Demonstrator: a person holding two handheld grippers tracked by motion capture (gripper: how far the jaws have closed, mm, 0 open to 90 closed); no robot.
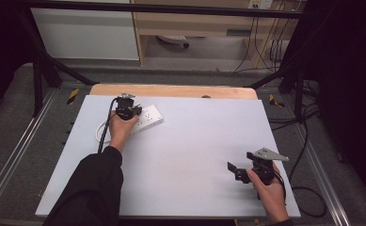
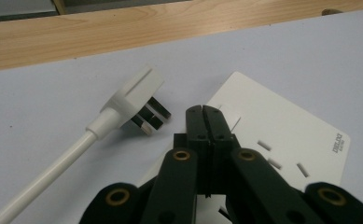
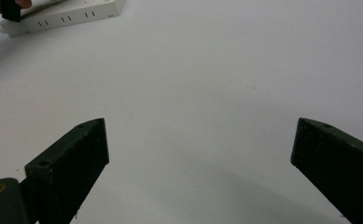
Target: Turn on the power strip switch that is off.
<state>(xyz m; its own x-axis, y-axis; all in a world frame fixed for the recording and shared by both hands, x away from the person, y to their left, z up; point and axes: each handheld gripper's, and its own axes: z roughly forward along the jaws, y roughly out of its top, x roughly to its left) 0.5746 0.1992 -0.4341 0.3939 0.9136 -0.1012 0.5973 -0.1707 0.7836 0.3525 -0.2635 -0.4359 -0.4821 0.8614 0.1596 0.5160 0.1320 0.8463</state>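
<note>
My left claw point(image 2: 202, 112) hangs over the near end of a white power strip point(image 2: 282, 135) at the far left of the desk point(image 1: 185, 155), its two black jaws pressed together with nothing between them. In the left gripper view the closed tips sit just above the strip's top face, beside a row of narrow socket slots. I cannot tell whether the tips touch the plastic.

Just to the left of the strip lies its white plug point(image 2: 135, 95), resting on its side on the desk, dark prongs pointing toward the strip but apart from it. A thick white cord point(image 2: 44, 175) runs from the plug down toward the lower left of that view. In the high view the cord loops on the desk beside my left hand point(image 1: 121, 126).

My right claw point(image 1: 233, 170) is well apart from all this, low over the bare near right part of the desk, held in my right hand point(image 1: 267, 190). Its jaws are spread wide and carry nothing; in the right gripper view the pale desk surface lies open between them, with the power strip far off at the top left.
</note>
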